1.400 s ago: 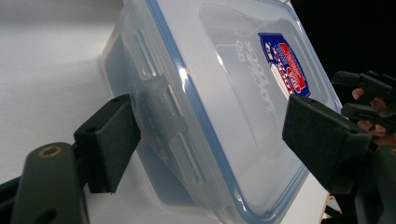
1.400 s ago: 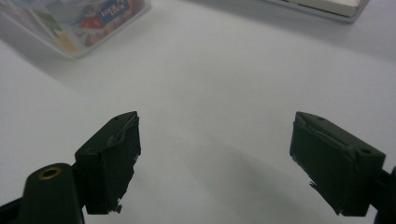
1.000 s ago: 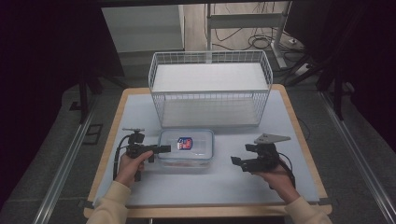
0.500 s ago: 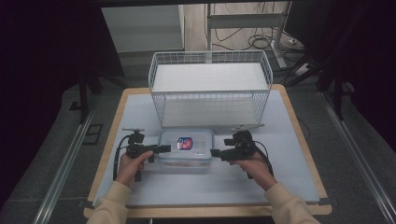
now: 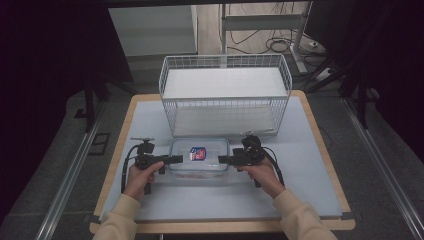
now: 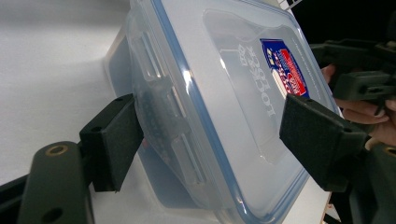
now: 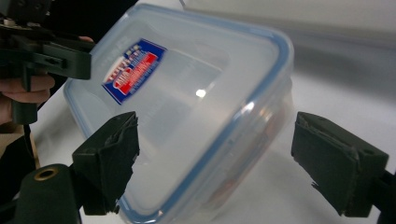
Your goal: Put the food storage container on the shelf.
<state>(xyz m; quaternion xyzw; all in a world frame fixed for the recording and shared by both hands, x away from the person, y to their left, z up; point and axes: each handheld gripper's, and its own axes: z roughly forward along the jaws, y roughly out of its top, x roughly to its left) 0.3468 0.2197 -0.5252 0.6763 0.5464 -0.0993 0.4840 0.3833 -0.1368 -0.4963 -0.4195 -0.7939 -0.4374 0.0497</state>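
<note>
Since the earlier frame, right claw [image 5: 223, 160] closes in from the right on the clear blue-rimmed plastic lidded box [image 5: 199, 159], jaws spread; left claw [image 5: 176, 159] straddles its opposite end, spread, apparently bracing it for a two-sided lift.

Glossy clear plastic container [image 5: 200, 156] — matt (white-coated) wire basket [image 5: 225, 95].

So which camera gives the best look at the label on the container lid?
The left gripper view: the red and blue label is close and sharp, beside raised lettering on the lid. The right gripper view shows it clearly but at an angle. In the high view it is tiny.
</note>
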